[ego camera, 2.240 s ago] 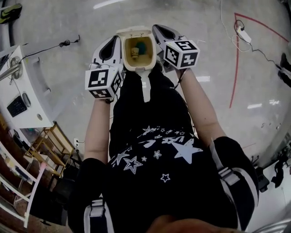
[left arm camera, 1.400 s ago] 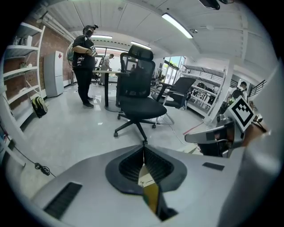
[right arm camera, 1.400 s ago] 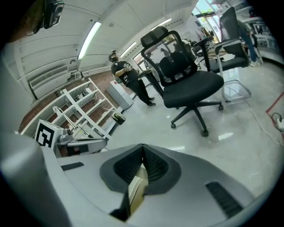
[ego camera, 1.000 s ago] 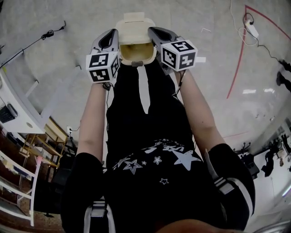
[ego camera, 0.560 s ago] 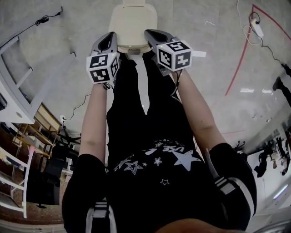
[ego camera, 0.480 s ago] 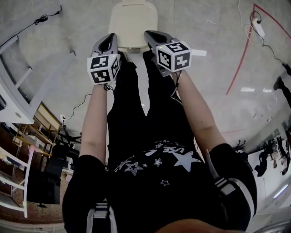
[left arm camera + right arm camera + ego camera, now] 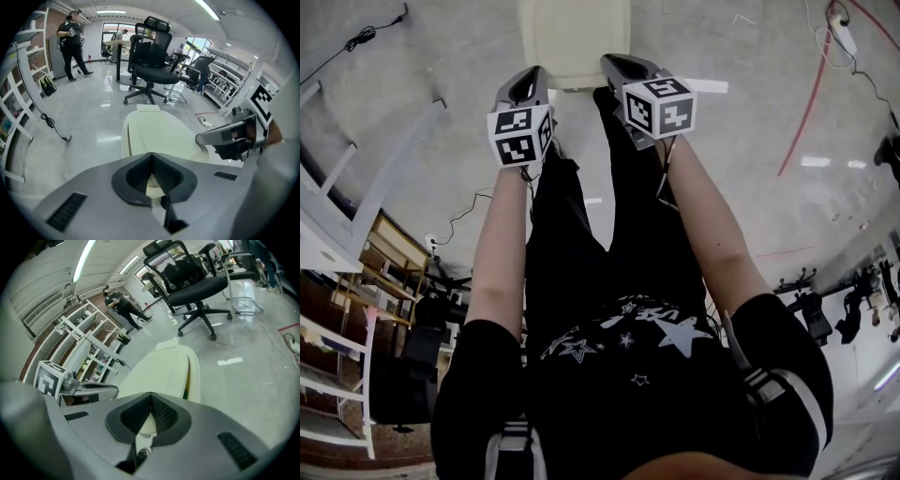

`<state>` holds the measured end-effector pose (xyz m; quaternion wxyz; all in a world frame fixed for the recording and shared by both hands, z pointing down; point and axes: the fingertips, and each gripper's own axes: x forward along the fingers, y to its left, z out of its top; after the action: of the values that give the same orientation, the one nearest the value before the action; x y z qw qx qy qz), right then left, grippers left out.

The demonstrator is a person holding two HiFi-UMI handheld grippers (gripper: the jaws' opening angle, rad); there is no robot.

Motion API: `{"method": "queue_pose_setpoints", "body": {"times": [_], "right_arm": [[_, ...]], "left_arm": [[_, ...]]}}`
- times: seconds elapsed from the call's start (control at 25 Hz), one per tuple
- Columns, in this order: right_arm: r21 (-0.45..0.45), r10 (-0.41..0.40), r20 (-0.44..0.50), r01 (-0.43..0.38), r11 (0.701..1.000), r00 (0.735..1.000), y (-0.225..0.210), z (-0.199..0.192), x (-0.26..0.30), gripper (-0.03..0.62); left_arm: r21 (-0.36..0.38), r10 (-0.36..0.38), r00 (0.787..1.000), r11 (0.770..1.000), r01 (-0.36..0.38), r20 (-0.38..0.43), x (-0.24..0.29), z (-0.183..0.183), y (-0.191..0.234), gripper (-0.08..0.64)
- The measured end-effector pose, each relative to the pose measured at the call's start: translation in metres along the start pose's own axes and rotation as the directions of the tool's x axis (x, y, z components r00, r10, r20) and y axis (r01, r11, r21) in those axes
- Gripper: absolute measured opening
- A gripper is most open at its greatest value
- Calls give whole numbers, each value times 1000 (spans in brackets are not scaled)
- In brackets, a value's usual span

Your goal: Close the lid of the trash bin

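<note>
Surrounding room: glossy grey floor (image 7: 722, 56), office chair (image 7: 150, 70) far, shelving (image 7: 86, 331) left.
Trash bin lid (image 7: 574, 37): down; far end cut off in head view.
Left gripper (image 7: 151, 155), right gripper (image 7: 150, 395): clenched, empty.

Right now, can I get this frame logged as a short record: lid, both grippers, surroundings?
lid state: trash bin lid lies down flat, no opening visible
left: left gripper jaws together, nothing held, at the lid's near edge
right: right gripper jaws together, nothing held, at the lid's near edge
contact with lid: cannot tell
surroundings: black office chair beyond the bin; person standing farther off
</note>
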<state>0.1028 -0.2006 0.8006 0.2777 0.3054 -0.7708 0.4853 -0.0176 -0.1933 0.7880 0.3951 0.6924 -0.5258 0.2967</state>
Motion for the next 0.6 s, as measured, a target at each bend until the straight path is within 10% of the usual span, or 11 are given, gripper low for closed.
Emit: {"method": "queue_pose_setpoints", "body": {"times": [0.6], "right_arm": [[-29, -85, 71, 87, 996, 994, -7, -38, 36, 8]], "left_arm": [[36, -27, 999, 999, 26, 25, 33, -41, 4, 12]]}}
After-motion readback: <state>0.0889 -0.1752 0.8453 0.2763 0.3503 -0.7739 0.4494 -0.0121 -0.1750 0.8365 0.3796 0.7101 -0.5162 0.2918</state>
